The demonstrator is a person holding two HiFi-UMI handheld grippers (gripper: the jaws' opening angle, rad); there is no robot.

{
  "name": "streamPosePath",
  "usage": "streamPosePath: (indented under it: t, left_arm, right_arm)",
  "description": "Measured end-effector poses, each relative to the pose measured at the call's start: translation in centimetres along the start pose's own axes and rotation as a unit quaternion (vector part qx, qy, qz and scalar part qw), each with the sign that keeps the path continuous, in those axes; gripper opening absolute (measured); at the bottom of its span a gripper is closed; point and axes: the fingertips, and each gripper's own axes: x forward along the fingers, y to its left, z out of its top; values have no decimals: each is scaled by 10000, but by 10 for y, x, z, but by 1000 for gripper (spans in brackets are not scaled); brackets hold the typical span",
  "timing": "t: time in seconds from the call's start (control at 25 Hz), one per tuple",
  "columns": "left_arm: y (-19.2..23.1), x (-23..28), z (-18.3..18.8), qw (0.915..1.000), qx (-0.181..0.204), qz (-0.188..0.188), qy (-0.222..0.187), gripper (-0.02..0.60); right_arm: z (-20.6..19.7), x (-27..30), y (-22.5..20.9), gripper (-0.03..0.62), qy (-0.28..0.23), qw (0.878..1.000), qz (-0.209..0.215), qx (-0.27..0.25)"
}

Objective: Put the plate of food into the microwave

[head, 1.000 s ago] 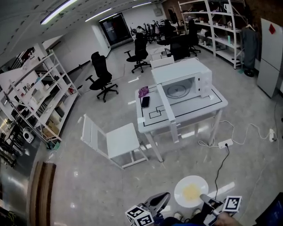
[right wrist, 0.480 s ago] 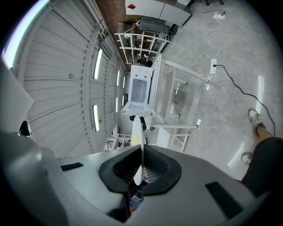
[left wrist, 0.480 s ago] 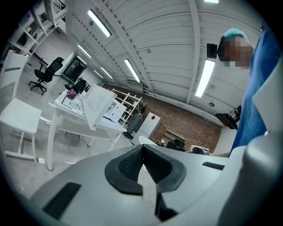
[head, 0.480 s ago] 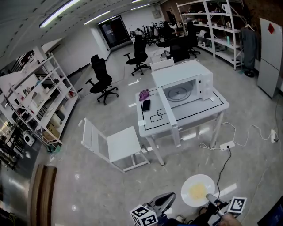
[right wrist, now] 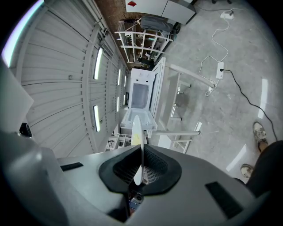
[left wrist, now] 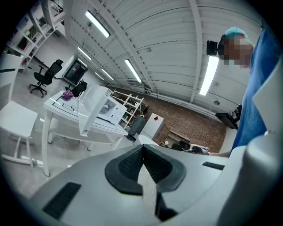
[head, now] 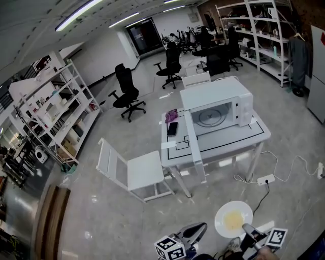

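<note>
right gripper (right wrist: 140, 154) near level, fingers pinching plate (head: 233, 219) rim, food ahead of fingertips. left gripper (left wrist: 142, 149) alongside, fingers pressed together, empty.

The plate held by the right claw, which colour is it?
The plate is white, with yellow food on it. The head view shows it best.

We look across a wide room with a glossy grey floor (head: 101, 218). Strip lights (head: 81, 12) run along the white ceiling. White shelving (head: 56, 117) lines the left wall, and more racks (head: 264, 35) stand far right. A white surface (head: 228, 142) stands mid-room, with a white chair (head: 144, 170) just left of it and black office chairs (head: 127, 89) beyond. A power strip (head: 259, 179) lies on the floor, near right.
</note>
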Motion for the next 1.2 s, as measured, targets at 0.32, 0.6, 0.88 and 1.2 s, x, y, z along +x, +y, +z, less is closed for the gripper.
streamPosePath:
  t: [0.32,0.6,0.88,1.2]
  left_arm:
    - [-1,65,12,9998,88,151,0,3]
    - [-4,115,16,9996,82,266,-47,3]
    - [4,146,22,9997,67,233,46,4]
    - [43,185,44,9990,21,436,-8,3]
  right_arm:
    - [67,2,-6,6,96,9999,100,48]
    - [113,0,-19,6,253,9996,43,81]
    - [143,12,-24,6,153,9997,83,168]
    - [188,50,-26,6,156,9996,-53,226]
